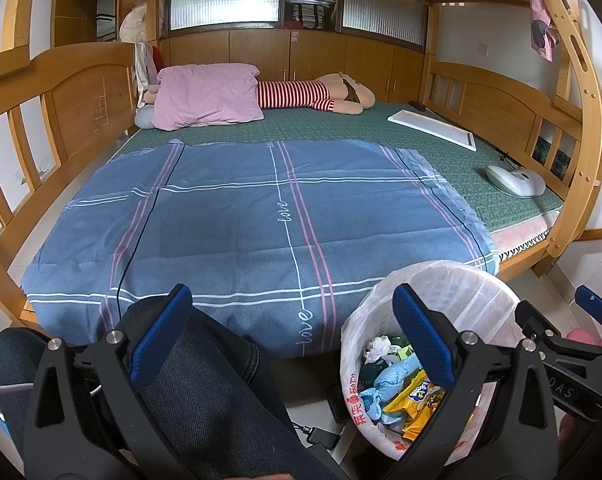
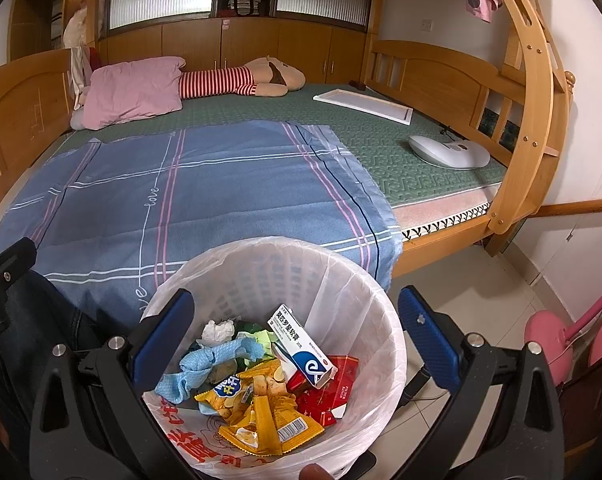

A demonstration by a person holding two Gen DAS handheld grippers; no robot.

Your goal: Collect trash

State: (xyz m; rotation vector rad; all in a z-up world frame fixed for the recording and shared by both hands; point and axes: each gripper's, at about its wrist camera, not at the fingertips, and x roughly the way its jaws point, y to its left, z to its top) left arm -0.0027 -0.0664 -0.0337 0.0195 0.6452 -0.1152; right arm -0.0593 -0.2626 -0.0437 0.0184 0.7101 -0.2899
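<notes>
Right gripper (image 2: 295, 344): jaws spread wide and empty, hanging directly over the mouth of the trash bin (image 2: 341, 276), one blue pad on each side of the rim.
Left gripper (image 1: 291, 338): jaws also spread wide with nothing between them; the left pad sits over a person's denim-clad knee (image 1: 205, 380), the right pad over the near edge of the bin.
Trash bin: white basket lined with a thin plastic bag (image 2: 173, 436) printed with red characters; it stands on the tiled floor (image 2: 457, 276) just beside the foot of the bed, right of the knee.
Contents: a white-and-blue medicine box (image 2: 301, 346) lies tilted on top, resting against a red cigarette pack (image 2: 333, 392); a yellow chip packet (image 2: 261, 412) lies in front, torn and crumpled; a knotted light-blue cloth (image 2: 205, 364) lies at the left; a crumpled white tissue (image 2: 219, 330) and green scraps sit at the back.
Bed: wooden bunk frame (image 1: 581, 120) with a green mat (image 1: 341, 128); a blue plaid sheet (image 1: 241, 220) with "love" lettering covers the near part and looks bare of litter.
Far end: pink pillow (image 1: 207, 94) touching a plush doll in a red-striped shirt (image 1: 301, 94).
Right side of mat: flat white panel (image 1: 433, 128), and nearer, a white rounded device (image 1: 515, 180) with a cord.
Floor right of bin: pink object (image 2: 549, 344), only partly visible.
</notes>
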